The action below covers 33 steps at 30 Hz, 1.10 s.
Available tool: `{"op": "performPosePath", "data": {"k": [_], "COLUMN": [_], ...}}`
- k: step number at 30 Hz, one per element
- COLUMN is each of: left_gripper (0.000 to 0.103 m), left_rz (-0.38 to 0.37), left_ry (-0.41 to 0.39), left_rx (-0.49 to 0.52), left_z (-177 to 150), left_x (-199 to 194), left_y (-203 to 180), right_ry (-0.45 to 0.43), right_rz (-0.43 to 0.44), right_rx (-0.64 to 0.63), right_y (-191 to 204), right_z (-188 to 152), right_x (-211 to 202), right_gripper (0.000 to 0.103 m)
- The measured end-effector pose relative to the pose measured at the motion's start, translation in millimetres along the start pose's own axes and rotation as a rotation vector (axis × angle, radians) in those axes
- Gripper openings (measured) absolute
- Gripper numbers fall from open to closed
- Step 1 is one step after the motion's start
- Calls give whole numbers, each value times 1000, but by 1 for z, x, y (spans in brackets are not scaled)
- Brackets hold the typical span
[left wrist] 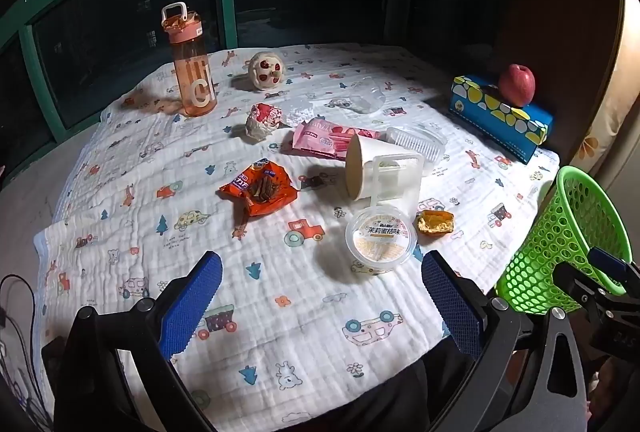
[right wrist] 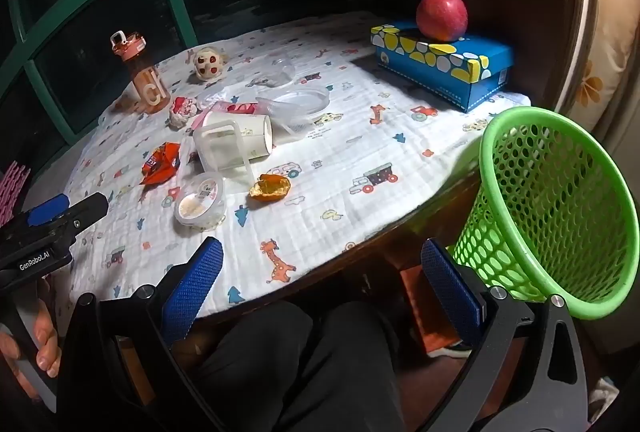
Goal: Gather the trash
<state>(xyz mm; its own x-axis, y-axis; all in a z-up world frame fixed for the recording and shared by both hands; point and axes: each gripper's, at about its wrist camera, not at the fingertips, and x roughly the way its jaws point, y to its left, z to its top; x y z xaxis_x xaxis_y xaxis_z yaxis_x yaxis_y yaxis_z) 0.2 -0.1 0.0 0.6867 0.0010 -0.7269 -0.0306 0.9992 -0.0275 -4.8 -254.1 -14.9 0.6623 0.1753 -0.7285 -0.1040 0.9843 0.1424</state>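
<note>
Trash lies on the patterned cloth: an orange wrapper, a pink wrapper, a crumpled ball, a tipped paper cup in a clear holder, a round lidded tub, an orange peel and clear plastic lids. A green mesh basket stands at the table's right edge. My left gripper is open and empty above the near cloth, short of the tub. My right gripper is open and empty at the table's near edge, left of the basket.
An orange water bottle and a small plush toy stand at the back. A red apple sits on a blue tissue box at the back right. Dark windows lie behind. The person's lap is below the table.
</note>
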Motion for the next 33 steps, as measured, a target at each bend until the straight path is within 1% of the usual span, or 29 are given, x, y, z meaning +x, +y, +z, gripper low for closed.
{"op": "performPosePath", "data": {"k": [3, 4, 8, 20, 33], "left_gripper": [97, 97, 97, 97, 97], "left_rz": [3, -1, -3, -25, -34], "left_ry": [-5, -7, -10, -27, -17], "left_rx": [-1, 1, 0, 25, 31], "left_z": [1, 2, 5, 2, 1], "left_x": [0, -2, -2, -3, 0], "left_y": [1, -7, -12, -12, -14], "right_ry": [5, 5, -1, -11, -12], "right_rz": [-9, -11, -16, -30, -36], "right_rx": [0, 1, 2, 17, 30], "right_y": [0, 0, -4, -8, -13], "right_z": [1, 1, 0, 0, -1], "right_x": [1, 1, -2, -3, -4], "right_gripper": [98, 98, 98, 98, 98]}}
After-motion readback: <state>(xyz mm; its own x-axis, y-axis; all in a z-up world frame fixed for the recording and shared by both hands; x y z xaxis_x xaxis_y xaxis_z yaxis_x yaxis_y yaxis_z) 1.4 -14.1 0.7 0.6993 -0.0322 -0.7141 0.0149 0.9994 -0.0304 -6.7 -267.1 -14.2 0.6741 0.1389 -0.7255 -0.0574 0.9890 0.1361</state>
